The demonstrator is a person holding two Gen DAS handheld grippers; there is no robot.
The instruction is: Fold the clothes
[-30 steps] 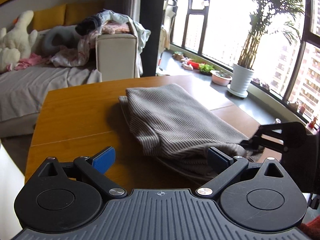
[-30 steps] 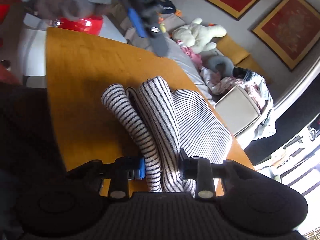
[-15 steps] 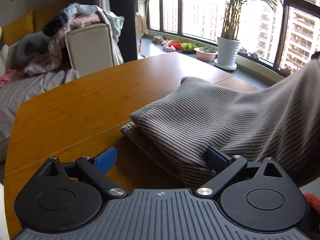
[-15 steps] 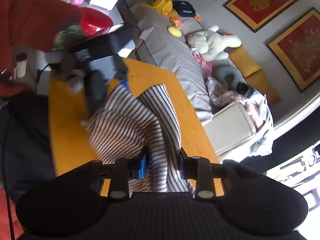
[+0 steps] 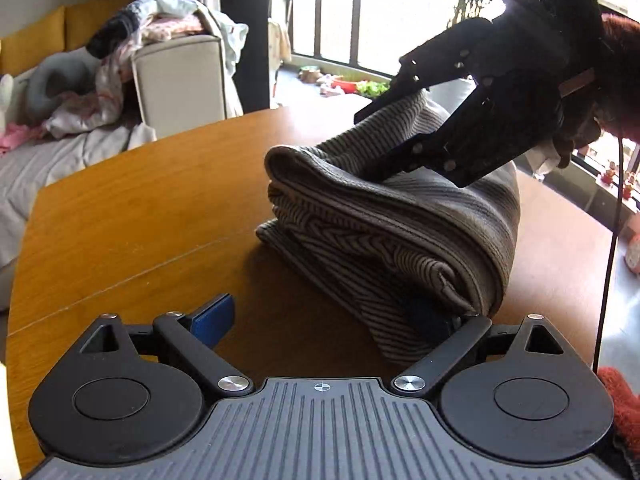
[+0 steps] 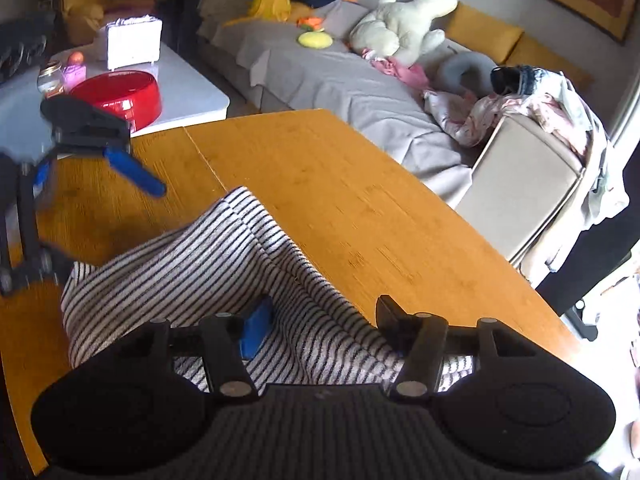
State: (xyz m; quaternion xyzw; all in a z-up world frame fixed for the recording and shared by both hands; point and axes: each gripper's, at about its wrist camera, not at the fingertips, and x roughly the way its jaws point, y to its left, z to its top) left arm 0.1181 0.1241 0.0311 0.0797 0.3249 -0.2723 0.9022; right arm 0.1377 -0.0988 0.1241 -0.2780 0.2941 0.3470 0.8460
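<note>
A grey and black striped knit garment [image 5: 392,224] lies folded over in a thick bundle on the wooden table [image 5: 132,208]. It also shows in the right wrist view [image 6: 208,264]. My left gripper [image 5: 324,316] is open and low at the bundle's near edge; its right finger is under a fold of the cloth. My right gripper [image 6: 320,320] is open on top of the bundle, with a ridge of cloth between its spread fingers. It shows from outside in the left wrist view [image 5: 472,120], pressing down on the top fold. The left gripper also shows in the right wrist view [image 6: 80,152].
A grey sofa [image 6: 320,76] with plush toys and heaped clothes stands beyond the table. A beige armrest [image 5: 180,76] is near the table's far edge. A low white table with a red round box [image 6: 120,96] stands at the left. Windows and plants are at the right.
My right gripper has carried the lifted end of the garment over onto the rest, laid it down and opened. My left gripper has stayed open at the near edge.
</note>
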